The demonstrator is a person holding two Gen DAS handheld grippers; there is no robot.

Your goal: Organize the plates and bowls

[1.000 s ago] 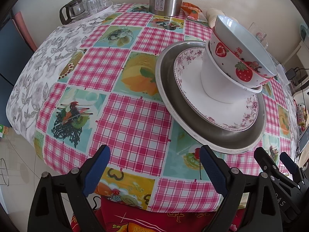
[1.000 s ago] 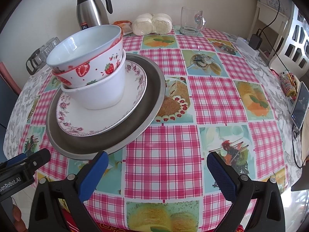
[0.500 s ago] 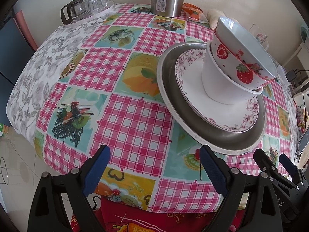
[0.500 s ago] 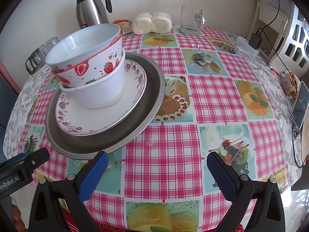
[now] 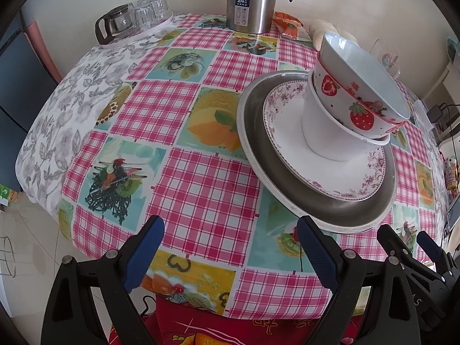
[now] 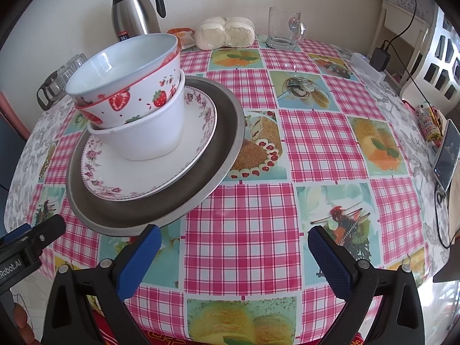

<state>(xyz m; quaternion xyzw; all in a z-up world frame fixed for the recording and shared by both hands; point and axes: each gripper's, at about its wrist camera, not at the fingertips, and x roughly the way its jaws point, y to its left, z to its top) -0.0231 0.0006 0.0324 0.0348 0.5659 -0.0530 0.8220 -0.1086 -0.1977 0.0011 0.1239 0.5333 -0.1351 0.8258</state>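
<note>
Two grippers sit at the near edge of the table, and both of yours are spread wide with nothing between the blue pads. Your left gripper point(image 5: 230, 241) has only checked tablecloth point(image 5: 201, 178) in its gap; the stack of dishes lies ahead and to the right of its right finger, whose tip is just short of the rim of the metal plate point(image 5: 258, 155). Seen from your right gripper point(image 6: 234, 248), the same stack lies ahead and to the left, the metal rim close to its left finger.

On that metal plate rests a floral plate point(image 6: 115, 172), on it a plain white bowl point(image 6: 149, 135), and nested in that a strawberry bowl point(image 6: 129, 97), sitting tilted. A further red-rimmed bowl may be nested between the two, but you cannot tell for sure.

Well beyond the jaws at the far edge stand a steel thermos jug point(image 6: 133, 14), a glass mug point(image 6: 283, 28) and two pale buns point(image 6: 225, 33).
</note>
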